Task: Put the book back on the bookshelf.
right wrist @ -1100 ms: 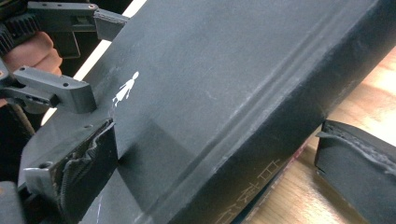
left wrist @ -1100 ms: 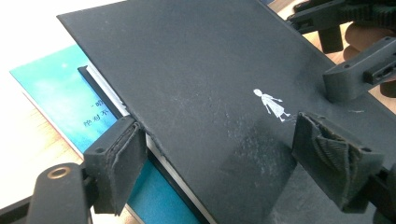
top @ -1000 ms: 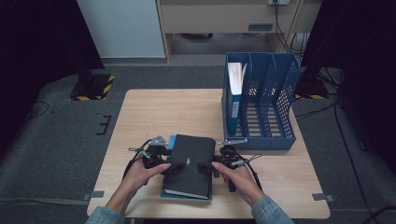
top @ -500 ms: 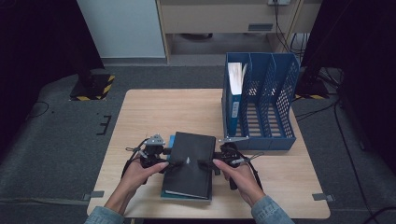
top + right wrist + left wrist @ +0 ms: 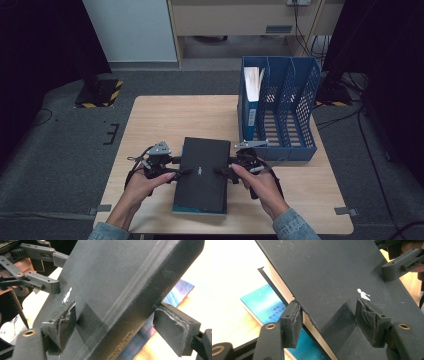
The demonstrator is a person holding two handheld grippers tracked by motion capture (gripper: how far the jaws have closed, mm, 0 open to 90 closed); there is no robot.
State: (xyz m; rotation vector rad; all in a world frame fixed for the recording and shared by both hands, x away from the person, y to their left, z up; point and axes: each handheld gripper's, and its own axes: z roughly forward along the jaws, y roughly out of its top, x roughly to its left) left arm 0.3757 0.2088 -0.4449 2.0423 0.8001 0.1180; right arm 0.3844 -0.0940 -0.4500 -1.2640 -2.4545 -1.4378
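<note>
A thick black book (image 5: 202, 172) with a small white figure on its cover is held just above the table's near middle. My left gripper (image 5: 176, 172) is shut on its left edge, one pad under the pages and one on the cover (image 5: 329, 317). From the other side my right gripper (image 5: 225, 172) is shut on the spine (image 5: 120, 325). A blue-covered book (image 5: 197, 211) lies flat on the table beneath it; its cover peeks out in the left gripper view (image 5: 264, 303) and in the right gripper view (image 5: 178, 293).
A blue mesh file rack (image 5: 290, 115) with three slots stands at the table's right rear, a blue binder (image 5: 251, 100) with white papers in its left slot. The wooden table (image 5: 175, 117) has open surface at the back left. Dark floor surrounds it.
The black book has shifted slightly away from the person and up, with both grippers still clamped on it. The blue book below has stayed put.
</note>
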